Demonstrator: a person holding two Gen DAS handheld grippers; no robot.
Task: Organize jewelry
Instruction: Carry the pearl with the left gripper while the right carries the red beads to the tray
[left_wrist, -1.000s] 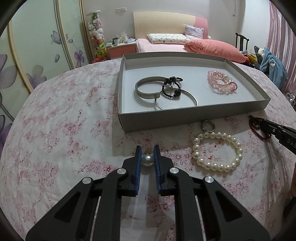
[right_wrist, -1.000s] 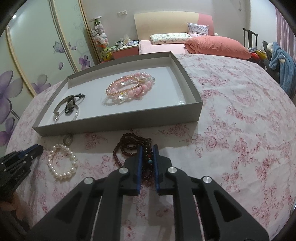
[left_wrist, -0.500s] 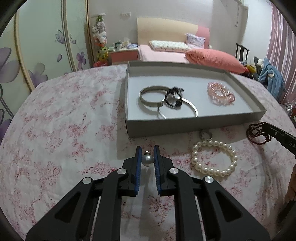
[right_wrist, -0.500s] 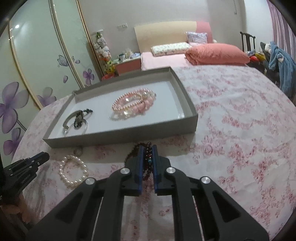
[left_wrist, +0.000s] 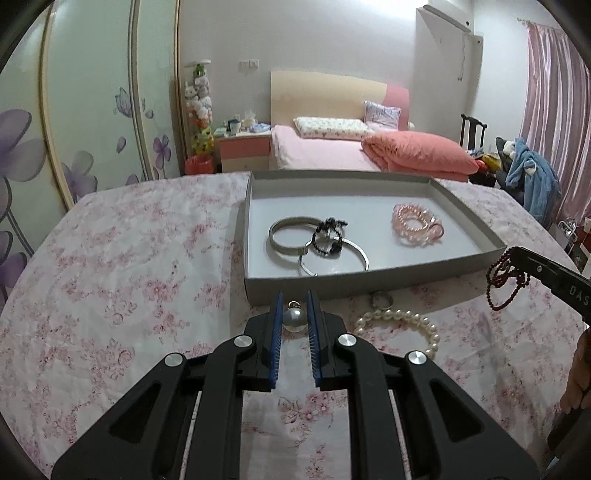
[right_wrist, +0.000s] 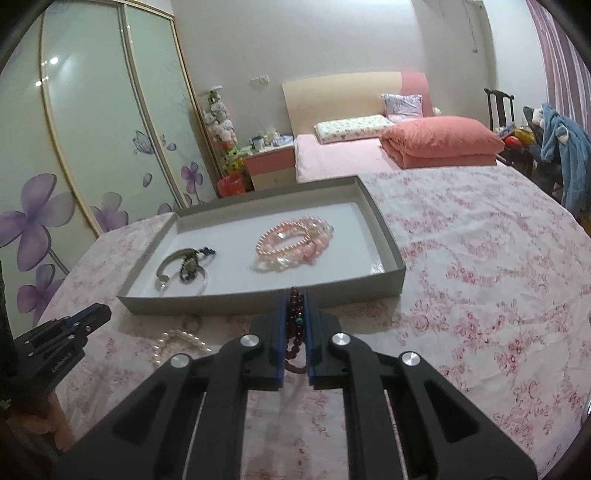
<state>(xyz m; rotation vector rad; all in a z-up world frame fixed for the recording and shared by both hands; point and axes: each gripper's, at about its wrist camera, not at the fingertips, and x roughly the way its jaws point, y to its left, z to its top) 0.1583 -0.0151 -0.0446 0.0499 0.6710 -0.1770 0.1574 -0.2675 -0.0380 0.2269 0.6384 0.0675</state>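
Observation:
My left gripper (left_wrist: 294, 300) is shut on a single pearl pendant (left_wrist: 293, 319), held above the floral cloth just in front of the grey tray (left_wrist: 369, 284). My right gripper (right_wrist: 295, 301) is shut on a dark red bead bracelet (right_wrist: 296, 325); its strands hang below the fingers, as the left wrist view shows the dark red bead bracelet (left_wrist: 504, 282). In the tray lie silver bangles (left_wrist: 291, 236), a black bead piece (left_wrist: 327, 236) and pink bead bracelets (left_wrist: 417, 225). A white pearl bracelet (left_wrist: 402, 325) and a small ring (left_wrist: 382, 301) lie on the cloth before the tray.
The table wears a pink floral cloth (left_wrist: 129, 258). Behind it stand a bed (left_wrist: 332, 147) with a folded pink quilt, a nightstand (left_wrist: 243, 151) and wardrobe doors with purple flowers (right_wrist: 92, 147). A chair with blue clothing (left_wrist: 528, 177) is at the right. A hand (left_wrist: 578, 373) holds the right tool.
Both grippers have risen off the cloth with their pieces and tilted up. The pearl pendant and the dark red bracelet left the table. The tray's contents and pearl bracelet stayed put.

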